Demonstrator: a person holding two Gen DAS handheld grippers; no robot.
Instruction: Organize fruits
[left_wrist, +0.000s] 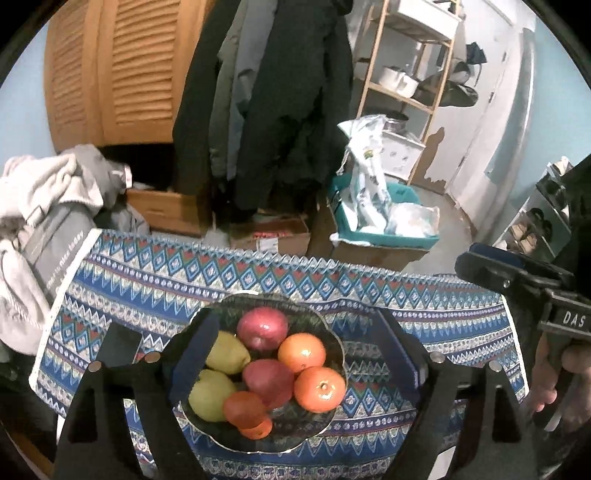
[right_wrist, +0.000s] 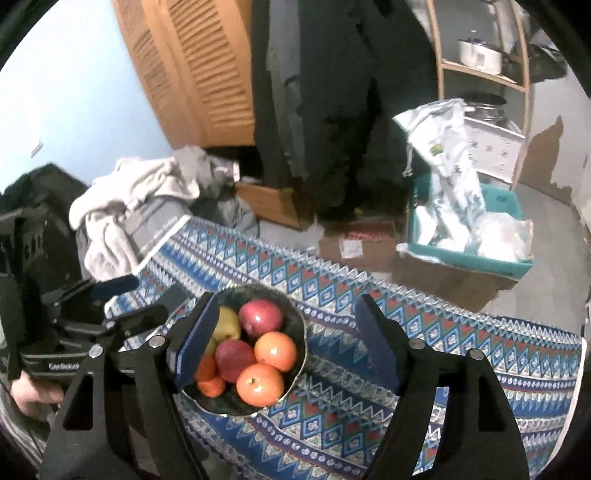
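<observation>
**All the fruit sits in the bowl and both claws wait above it**

A big cloth (left_wrist: 369, 295) with blue zigzags covers the table. In the middle of it stands a dark glass bowl (left_wrist: 334, 334), and every fruit in sight is inside it.

Two red apples (left_wrist: 262, 328) lie in the middle and at the far side. Two big oranges (left_wrist: 320, 388) sit on the right. Two yellow-green pears (left_wrist: 210, 399) sit on the left. Some smaller orange fruits (left_wrist: 243, 408) lie at the near edge; I cannot tell just how many.

The left claw (left_wrist: 308, 350) hangs over the bowl, spread wide and holding nothing. The right claw (right_wrist: 286, 347) hangs over the right part of the bowl, also spread wide with nothing in it.

I think no fruit is being moved right now. It looks like either the start or the end of the job, and I cannot tell which. If more sorting is needed, a claw must come down around one top fruit, like the near orange, and squeeze softly so round fruit does not roll out.
</observation>
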